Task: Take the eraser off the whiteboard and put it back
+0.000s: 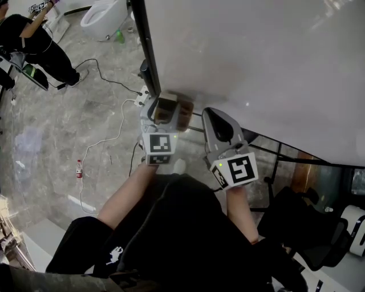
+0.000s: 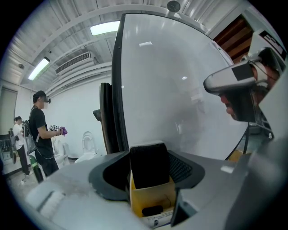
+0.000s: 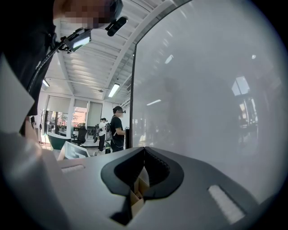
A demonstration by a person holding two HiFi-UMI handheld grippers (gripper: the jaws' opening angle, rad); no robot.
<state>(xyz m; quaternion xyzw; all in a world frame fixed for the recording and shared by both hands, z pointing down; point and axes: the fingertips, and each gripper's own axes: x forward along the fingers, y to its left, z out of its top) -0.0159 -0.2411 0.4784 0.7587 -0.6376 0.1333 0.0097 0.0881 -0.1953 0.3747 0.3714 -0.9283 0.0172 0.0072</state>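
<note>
The eraser [image 1: 166, 109], a yellow-brown block with black felt [image 2: 148, 164], sits between the jaws of my left gripper [image 1: 169, 102], which is shut on it. It is held just in front of the lower left part of the big whiteboard [image 1: 256, 57], near its dark side frame [image 2: 114, 90]. I cannot tell if the felt touches the board. My right gripper [image 1: 212, 113] hovers beside it on the right, also facing the whiteboard [image 3: 207, 90]. Its jaws meet at the tips [image 3: 144, 150] with nothing between them.
Cables and a power strip [image 1: 108, 131] lie on the marble floor to the left of the board. A person in black [image 1: 34, 43] stands at the far left, near a white toilet-like fixture [image 1: 105, 17]. A black chair [image 1: 302, 228] is at the lower right.
</note>
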